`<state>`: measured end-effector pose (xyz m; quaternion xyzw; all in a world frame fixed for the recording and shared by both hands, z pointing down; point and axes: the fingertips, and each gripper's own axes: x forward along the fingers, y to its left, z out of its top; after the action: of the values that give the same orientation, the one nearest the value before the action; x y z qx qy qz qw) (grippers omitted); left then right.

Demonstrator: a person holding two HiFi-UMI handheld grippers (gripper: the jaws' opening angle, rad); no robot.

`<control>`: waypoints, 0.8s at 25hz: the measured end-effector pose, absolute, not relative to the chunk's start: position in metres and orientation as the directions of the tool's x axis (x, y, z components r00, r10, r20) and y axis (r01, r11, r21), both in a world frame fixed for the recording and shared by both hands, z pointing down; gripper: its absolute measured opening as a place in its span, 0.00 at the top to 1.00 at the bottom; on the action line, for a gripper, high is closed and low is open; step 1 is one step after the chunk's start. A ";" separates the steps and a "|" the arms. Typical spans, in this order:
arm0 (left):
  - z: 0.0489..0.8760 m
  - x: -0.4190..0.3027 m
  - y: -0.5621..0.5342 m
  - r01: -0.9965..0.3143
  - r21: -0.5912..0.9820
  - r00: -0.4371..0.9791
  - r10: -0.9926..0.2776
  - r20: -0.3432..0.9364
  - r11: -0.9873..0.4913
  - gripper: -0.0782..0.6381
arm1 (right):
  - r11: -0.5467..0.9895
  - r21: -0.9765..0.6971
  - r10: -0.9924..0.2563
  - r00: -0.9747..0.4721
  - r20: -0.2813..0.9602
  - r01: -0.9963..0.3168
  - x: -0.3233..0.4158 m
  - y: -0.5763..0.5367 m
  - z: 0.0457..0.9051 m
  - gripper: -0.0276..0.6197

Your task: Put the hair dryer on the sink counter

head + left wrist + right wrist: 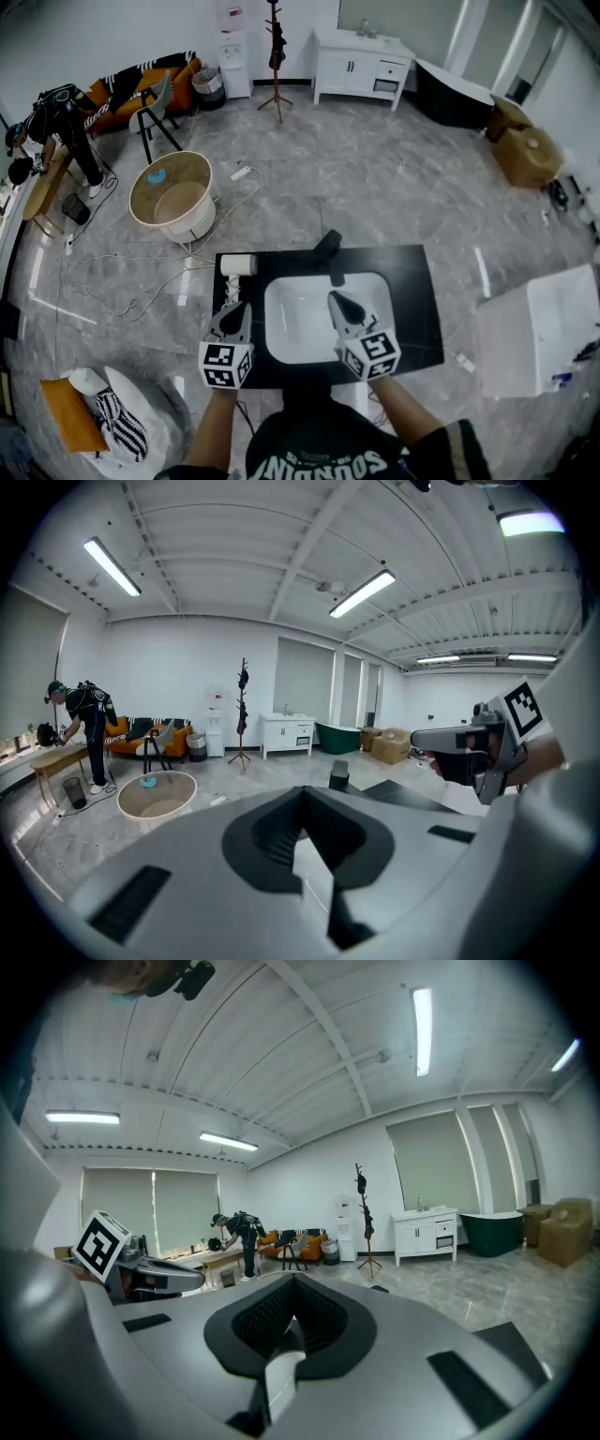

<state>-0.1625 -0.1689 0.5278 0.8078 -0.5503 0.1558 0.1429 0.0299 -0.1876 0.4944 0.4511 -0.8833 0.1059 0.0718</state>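
Jaws on the left gripper (pixel 237 307) are pressed together on nothing, and the right gripper (pixel 339 302) is likewise closed and empty. The left hangs over the left strip of the black sink counter (pixel 412 300), the right over the white basin (pixel 302 328) (which holds nothing I can see). Just beyond the left gripper, the white hair dryer (pixel 238 265) lies on the counter's far-left corner, long axis running left to right. The left hand is nearer, and the task looks done. On the floor farther left, a round tub (pixel 141 208) holds a small blue object (pixel 157 175).
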 end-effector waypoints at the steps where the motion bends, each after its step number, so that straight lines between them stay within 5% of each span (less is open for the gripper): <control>1: 0.527 -0.163 -0.168 -0.933 0.061 0.347 -0.844 0.408 -0.354 0.89 | 0.569 -0.122 -0.784 -0.582 0.219 -0.813 0.031 -0.187 0.493 0.96; 20: 0.529 -0.146 -0.156 -0.911 0.085 0.404 -0.830 0.385 -0.404 0.89 | 0.579 -0.117 -0.774 -0.589 0.234 -0.807 0.041 -0.174 0.496 0.96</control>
<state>-0.1460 -0.1564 0.5293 0.8256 -0.5270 0.1425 0.1423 0.0406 -0.1743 0.4964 0.4466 -0.8850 0.1057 0.0790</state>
